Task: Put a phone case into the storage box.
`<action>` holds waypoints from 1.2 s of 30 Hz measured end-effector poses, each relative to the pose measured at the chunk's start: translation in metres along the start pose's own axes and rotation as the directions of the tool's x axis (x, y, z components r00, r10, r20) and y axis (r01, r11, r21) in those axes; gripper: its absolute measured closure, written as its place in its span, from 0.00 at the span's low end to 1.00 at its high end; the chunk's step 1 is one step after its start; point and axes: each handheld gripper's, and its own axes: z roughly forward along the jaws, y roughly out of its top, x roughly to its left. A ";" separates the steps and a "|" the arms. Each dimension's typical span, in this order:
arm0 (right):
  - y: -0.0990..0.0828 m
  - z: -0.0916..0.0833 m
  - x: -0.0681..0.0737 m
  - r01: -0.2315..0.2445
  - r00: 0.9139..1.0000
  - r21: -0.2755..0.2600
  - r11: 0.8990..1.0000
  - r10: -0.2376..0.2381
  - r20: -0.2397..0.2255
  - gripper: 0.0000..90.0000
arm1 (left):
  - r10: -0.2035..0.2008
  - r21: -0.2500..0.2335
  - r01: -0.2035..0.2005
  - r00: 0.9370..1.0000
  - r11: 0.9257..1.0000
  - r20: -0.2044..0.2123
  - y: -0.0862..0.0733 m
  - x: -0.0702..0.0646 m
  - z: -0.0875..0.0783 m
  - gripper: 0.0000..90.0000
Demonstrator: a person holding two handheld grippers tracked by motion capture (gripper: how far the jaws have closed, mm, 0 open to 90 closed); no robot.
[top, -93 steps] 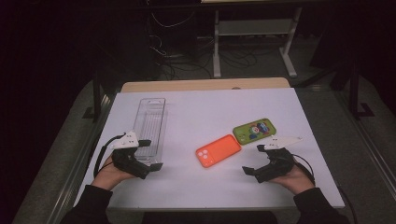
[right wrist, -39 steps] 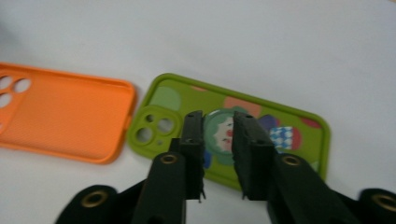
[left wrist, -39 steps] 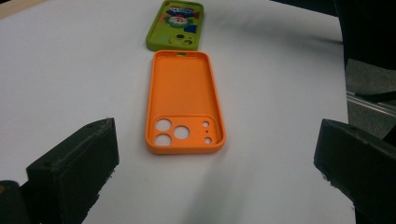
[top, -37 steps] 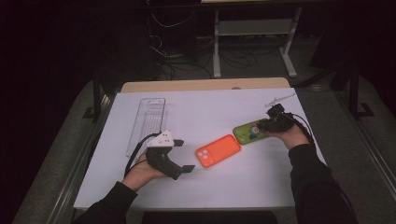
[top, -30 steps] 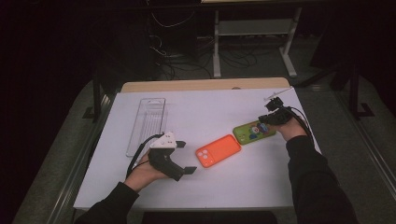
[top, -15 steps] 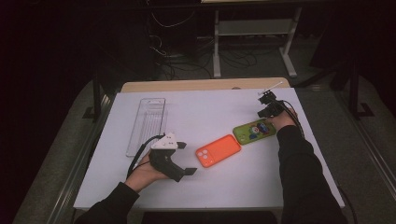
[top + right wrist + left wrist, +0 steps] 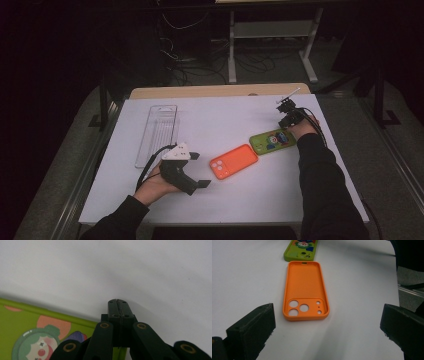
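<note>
Now, from the high view, your left claw [image 7: 196, 170] rests low on the white worktop [image 7: 225, 120], its jaws spread wide and pointing toward the orange phone case [image 7: 233, 161], which lies just beside them with a strip of bare surface between. The green phone case [image 7: 272, 141] sits just past the orange one, their near corners close but apart. Your right claw [image 7: 286, 107] is at the far end of the green case, near the worktop's right edge, jaws pressed together. The clear plastic tray [image 7: 158, 134] lies well to the left of both cases, parallel to the left edge, with open white surface between it and the orange case. In front of the cases the worktop is bare up to its near edge.

In the left gripper view, the orange phone case [image 7: 305, 291] lies inside-up, camera holes toward you, centred ahead between the two wide-set jaws and touching neither. The green phone case [image 7: 300, 250] lies beyond its far end. To the right the worktop's edge falls away.

In the right gripper view, your right claw [image 7: 117, 305] is fully closed with nothing between the tips, standing over bare worktop just beyond the long edge of the green phone case [image 7: 37, 332]. Whether the tips touch the surface you cannot tell from here.
</note>
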 end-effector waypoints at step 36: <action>-0.080 -0.049 0.013 0.134 0.983 -0.031 0.990 -0.137 -0.118 0.98 | 0.006 0.011 -0.006 1.000 1.000 0.011 0.000 -0.004 0.004 0.00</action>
